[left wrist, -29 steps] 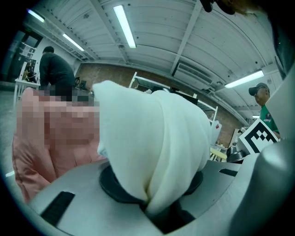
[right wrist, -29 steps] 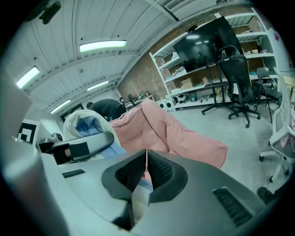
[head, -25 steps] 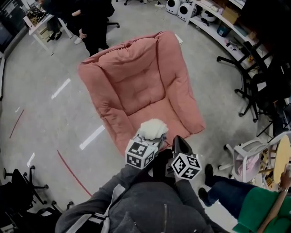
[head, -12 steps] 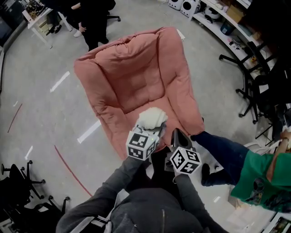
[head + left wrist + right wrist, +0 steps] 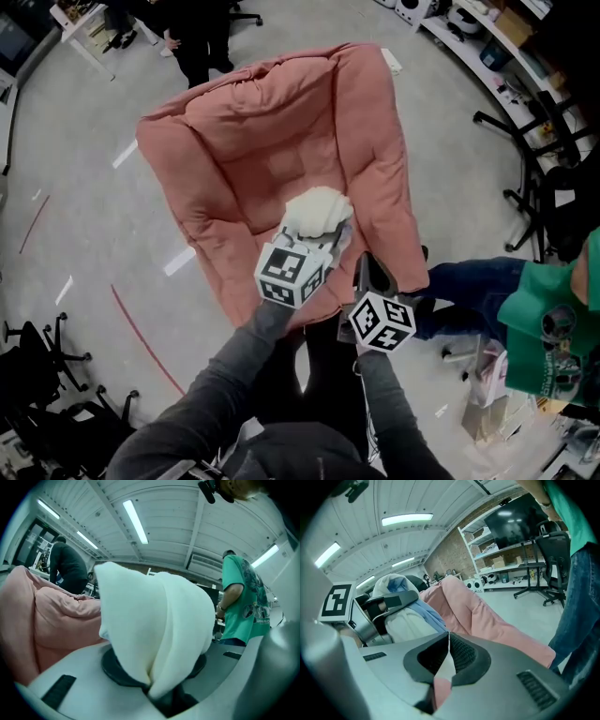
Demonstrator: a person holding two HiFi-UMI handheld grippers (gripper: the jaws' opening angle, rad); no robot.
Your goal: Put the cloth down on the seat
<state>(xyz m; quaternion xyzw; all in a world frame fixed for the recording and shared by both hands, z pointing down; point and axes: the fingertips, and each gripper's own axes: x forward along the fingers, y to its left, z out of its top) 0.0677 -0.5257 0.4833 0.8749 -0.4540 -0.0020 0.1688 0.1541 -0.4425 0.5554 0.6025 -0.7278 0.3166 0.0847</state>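
Cloth [image 5: 317, 210] carried further over seat [image 5: 272, 155] | left tongs [image 5: 327, 234] grip it | right tongs [image 5: 448, 641] closed

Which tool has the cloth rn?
The left tool, clamped on the bunched white cloth over the pink seat. The right tool beside it is shut and empty.

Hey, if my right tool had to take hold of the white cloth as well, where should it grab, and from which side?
Probably the rounded bunch of the cloth that bulges past the tips of the left tool, approached from its right side, where the shut, empty right tool sits. That part is puffy and exposed; the lower end is pinched inside the left tool.
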